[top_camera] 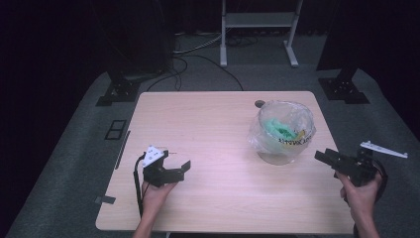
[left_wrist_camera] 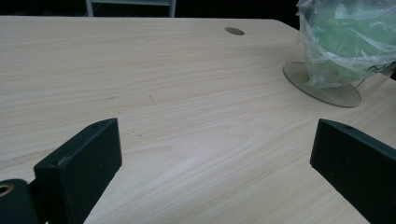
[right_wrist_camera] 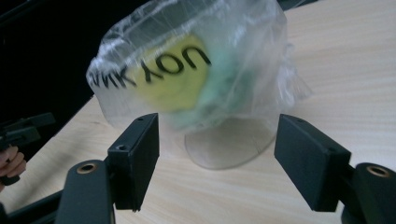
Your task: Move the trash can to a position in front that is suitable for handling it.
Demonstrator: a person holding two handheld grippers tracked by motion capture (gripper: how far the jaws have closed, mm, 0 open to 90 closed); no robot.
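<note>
Dead ahead of my right gripper sits the bagged glass bowl — jaws wide, empty; left gripper also wide — much farther off.

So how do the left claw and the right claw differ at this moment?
The left claw lies over bare table, well away from the bag-lined clear container; the right claw sits close beside that container and points at it. The left claw carries a grey plate on top; the right claw's top looks black. Both stand open, holding nothing.
</note>
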